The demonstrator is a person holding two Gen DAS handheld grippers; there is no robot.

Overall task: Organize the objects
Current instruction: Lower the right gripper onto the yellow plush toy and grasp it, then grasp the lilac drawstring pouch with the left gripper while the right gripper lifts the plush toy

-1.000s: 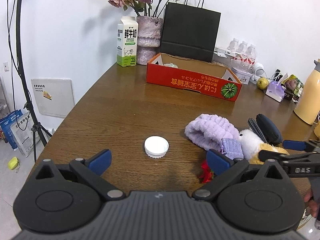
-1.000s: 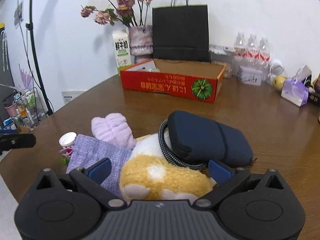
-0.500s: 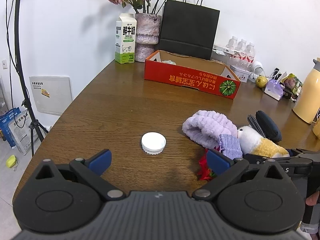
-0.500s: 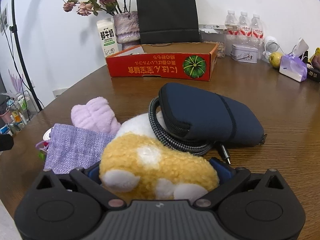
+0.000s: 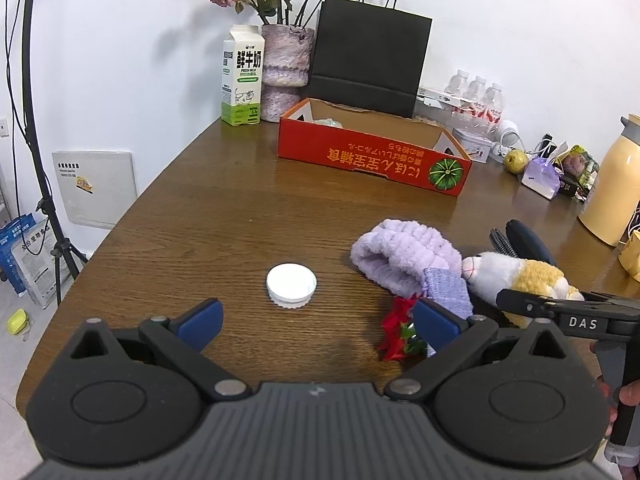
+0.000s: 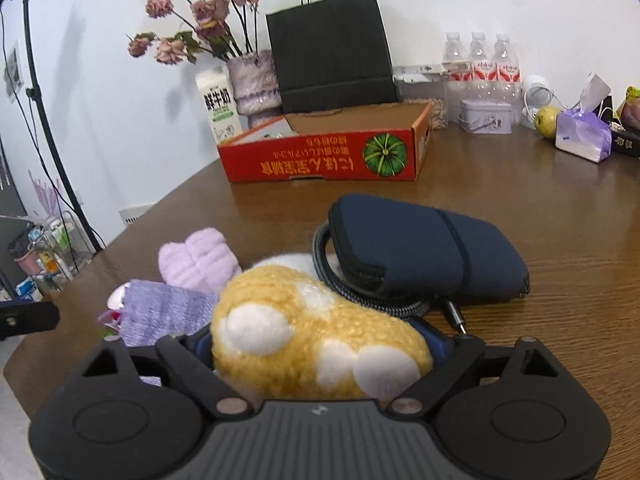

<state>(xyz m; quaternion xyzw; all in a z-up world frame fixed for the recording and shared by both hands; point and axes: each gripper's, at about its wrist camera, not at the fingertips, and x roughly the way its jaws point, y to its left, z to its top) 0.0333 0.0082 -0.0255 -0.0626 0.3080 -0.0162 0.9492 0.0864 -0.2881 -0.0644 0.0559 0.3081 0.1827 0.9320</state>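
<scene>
We find the right tool (image 6: 320, 354) closing around the plush toy (image 6: 316, 340), which lies on the tabletop (image 6: 560, 240) against a navy pouch (image 6: 424, 252). It looks soft, light and compressible; its plump body suits a mid-body hold. The left tool (image 5: 316, 318) stands apart, empty.

My left wrist camera sits low over the near edge of the table (image 5: 224, 216), tilted down and facing the far edge, where the red box (image 5: 372, 160) stands before the black paper bag (image 5: 370, 52). My right wrist camera looks the same way from further right and much closer in; the plush toy (image 6: 316, 332) fills its foreground, so I can't quite see the tabletop beneath. Both views share the box, the bag, the milk carton (image 6: 218, 108) and the lavender cloth (image 5: 404, 254) mid-table.
</scene>
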